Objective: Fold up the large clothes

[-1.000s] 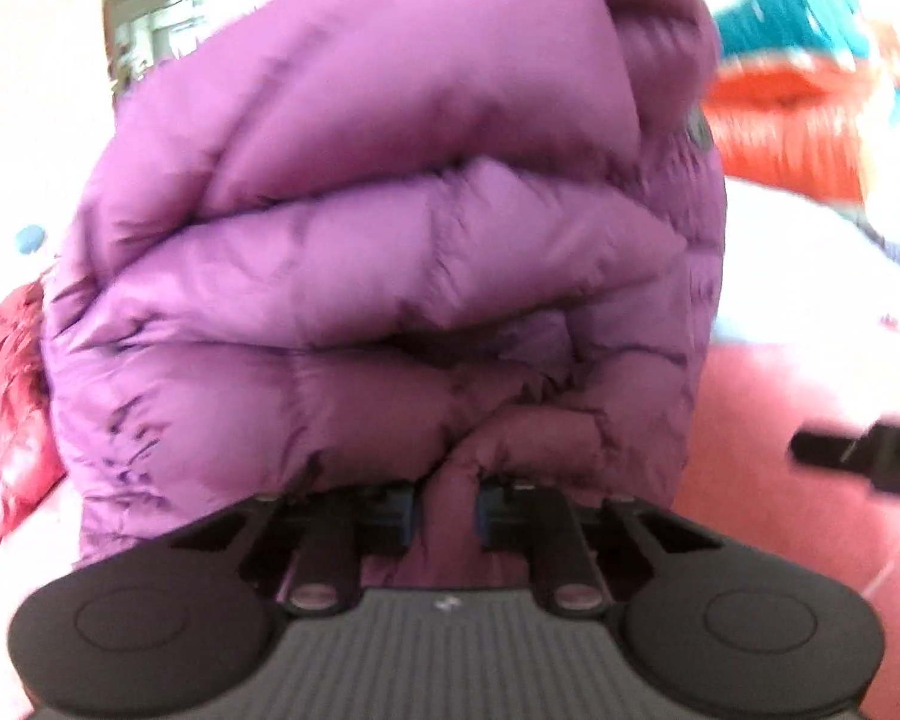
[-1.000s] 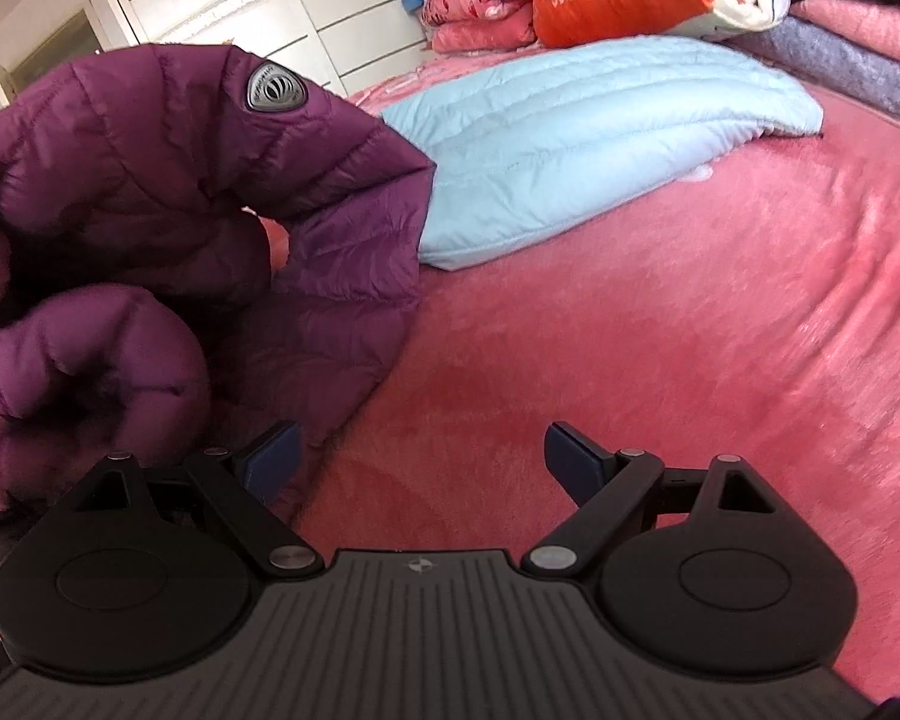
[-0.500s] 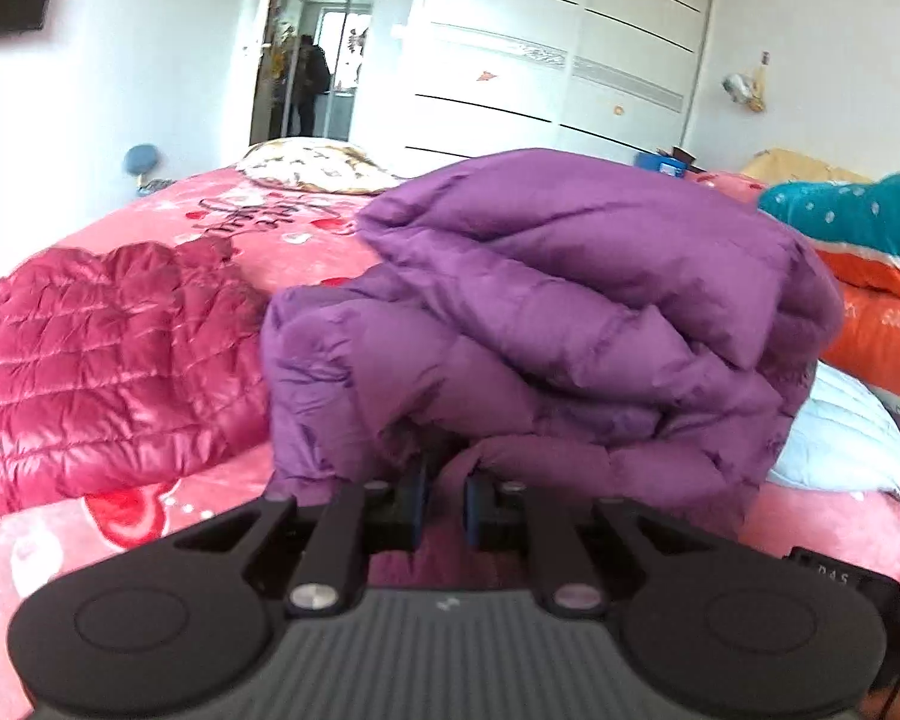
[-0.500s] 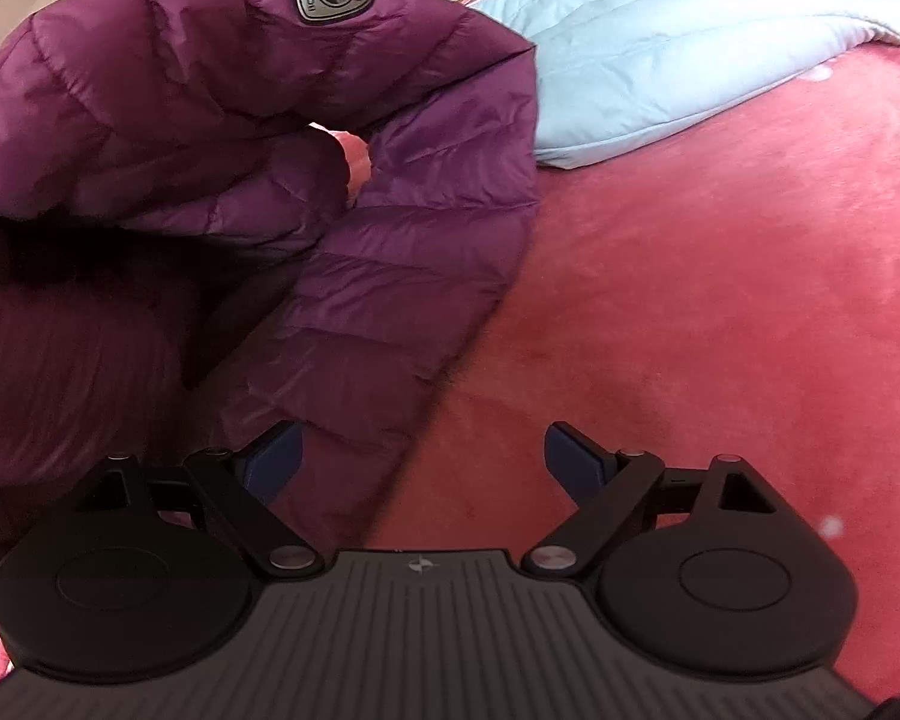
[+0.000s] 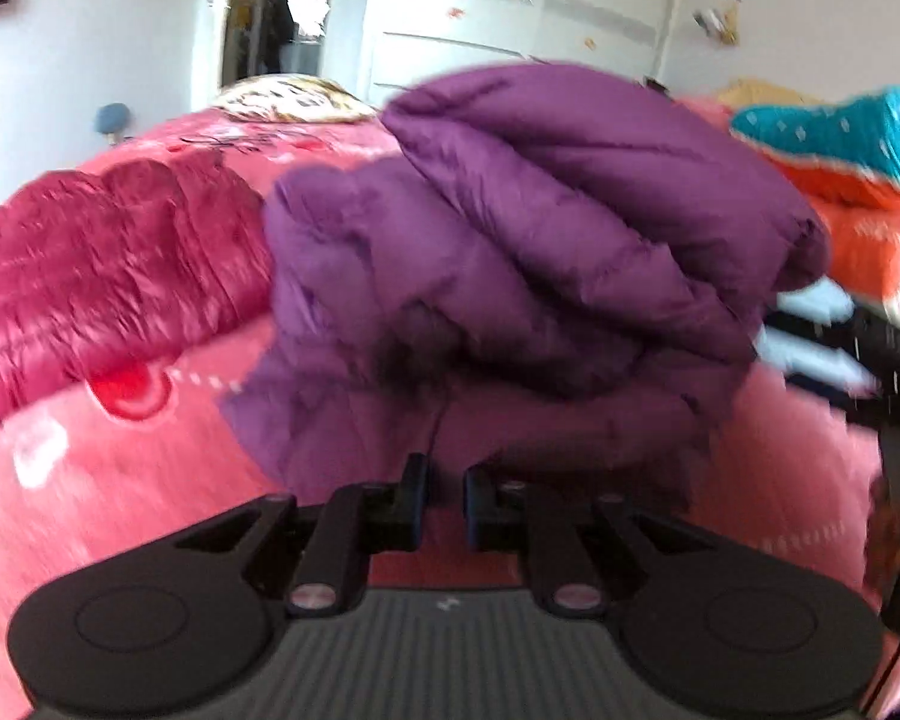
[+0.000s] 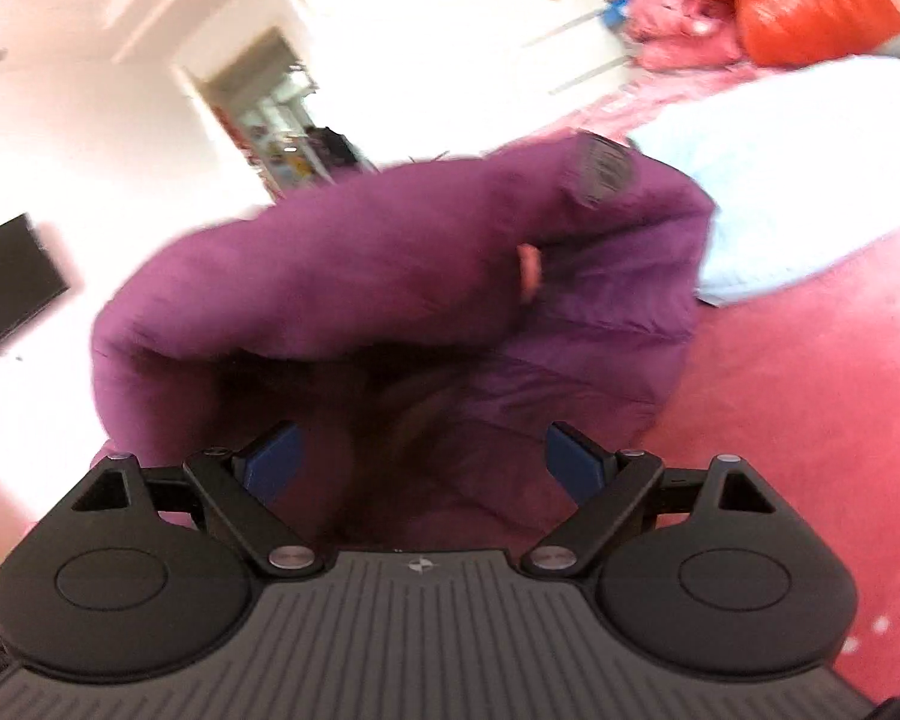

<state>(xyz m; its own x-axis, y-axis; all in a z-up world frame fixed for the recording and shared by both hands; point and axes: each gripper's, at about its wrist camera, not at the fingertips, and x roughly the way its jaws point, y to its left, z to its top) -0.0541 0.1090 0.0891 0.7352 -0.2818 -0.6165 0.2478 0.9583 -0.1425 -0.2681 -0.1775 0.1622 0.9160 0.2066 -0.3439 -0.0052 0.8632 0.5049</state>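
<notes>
A purple quilted down jacket [image 5: 540,252] lies bunched in thick folds on the pink bedspread [image 5: 120,480]. My left gripper [image 5: 445,501] sits just in front of its near edge with the jaws a narrow gap apart and nothing between them; a thin dark thread hangs down to the gap. In the right wrist view the same jacket [image 6: 402,276] fills the middle, its grey logo patch [image 6: 603,171] at the top. My right gripper [image 6: 423,465] is wide open right at the jacket's folds, holding nothing.
A red down jacket [image 5: 102,276] lies left of the purple one. A light blue jacket [image 6: 810,180] lies to the right. Orange and teal bedding [image 5: 858,180] is stacked at the far right. White wardrobe doors [image 5: 510,18] and a doorway stand behind the bed.
My left gripper has let go of the purple jacket and backed off; the jacket has dropped onto the bed. My right gripper has tilted up and moved in toward the folds.
</notes>
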